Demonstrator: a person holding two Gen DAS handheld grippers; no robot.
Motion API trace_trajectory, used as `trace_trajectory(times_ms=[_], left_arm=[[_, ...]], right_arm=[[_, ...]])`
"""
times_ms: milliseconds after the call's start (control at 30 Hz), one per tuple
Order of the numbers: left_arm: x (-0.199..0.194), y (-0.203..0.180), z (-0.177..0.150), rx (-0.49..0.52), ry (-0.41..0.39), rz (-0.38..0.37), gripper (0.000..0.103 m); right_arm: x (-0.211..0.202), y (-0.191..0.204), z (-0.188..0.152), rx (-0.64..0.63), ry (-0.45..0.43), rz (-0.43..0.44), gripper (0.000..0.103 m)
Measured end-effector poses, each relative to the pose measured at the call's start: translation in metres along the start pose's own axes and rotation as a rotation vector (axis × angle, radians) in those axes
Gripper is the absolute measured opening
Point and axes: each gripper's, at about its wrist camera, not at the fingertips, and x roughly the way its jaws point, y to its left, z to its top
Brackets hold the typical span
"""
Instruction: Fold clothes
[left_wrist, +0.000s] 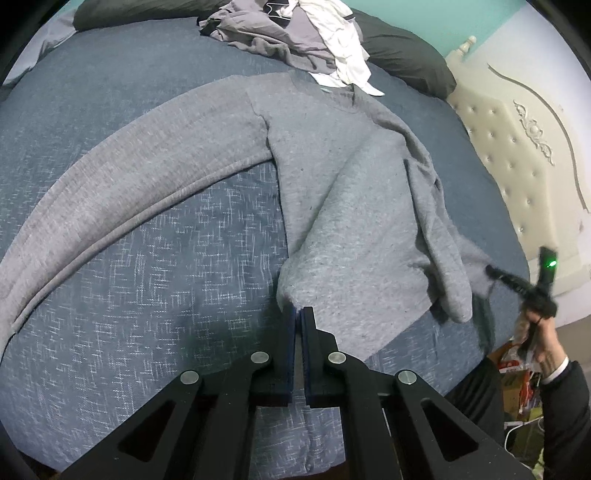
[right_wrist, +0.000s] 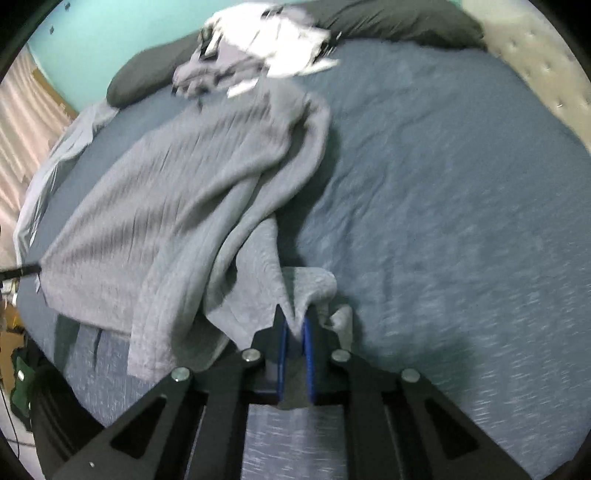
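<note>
A grey long-sleeved sweater (left_wrist: 332, 177) lies on the blue bed cover (left_wrist: 147, 295), collar toward the far end. One sleeve (left_wrist: 129, 192) stretches out to the left. My left gripper (left_wrist: 297, 312) is shut on the near hem corner, which is lifted a little. In the left wrist view my right gripper (left_wrist: 491, 275) appears blurred at the sweater's right edge, held by a hand (left_wrist: 543, 332). In the right wrist view the sweater (right_wrist: 166, 206) is bunched, and a fold of it sits between the pads of my right gripper (right_wrist: 295, 325), which is shut on the cloth.
A pile of grey and white clothes (left_wrist: 295, 33) lies at the far end against dark pillows (left_wrist: 402, 59). A cream tufted headboard (left_wrist: 517, 166) borders the bed on the right. Boxes and clutter (left_wrist: 517, 380) sit on the floor beside the bed. Pink curtains (right_wrist: 22, 122) hang at the left.
</note>
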Motion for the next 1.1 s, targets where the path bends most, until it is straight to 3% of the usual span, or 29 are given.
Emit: trace_trajectory(times_ms=[233,467,800,967,1100], left_arm=[[0.000,0.003,-0.001,-0.001,0.003,0.011,0.003],[-0.001,0.000,-0.002,0.004,0.007,0.025,0.003],[0.005,-0.014,-0.002,0.023,0.034,0.062,0.003],[0.007,-0.017,-0.002,0.018,0.035,0.068,0.003],[0.015,-0.018,-0.003,-0.005,0.054,0.043,0.003]], right_arm=[[-0.083,-0.065,0.041,0.096,-0.180,-0.104,0.007],[-0.136,-0.121,0.076,0.153,-0.274,-0.179,0.007],[-0.117,-0.152,0.080,0.181,-0.267,-0.246,0.007],[-0.117,-0.169,0.082,0.199,-0.314,-0.276,0.007],[-0.086,-0.178,0.076,0.197,-0.212,-0.292,0.007]])
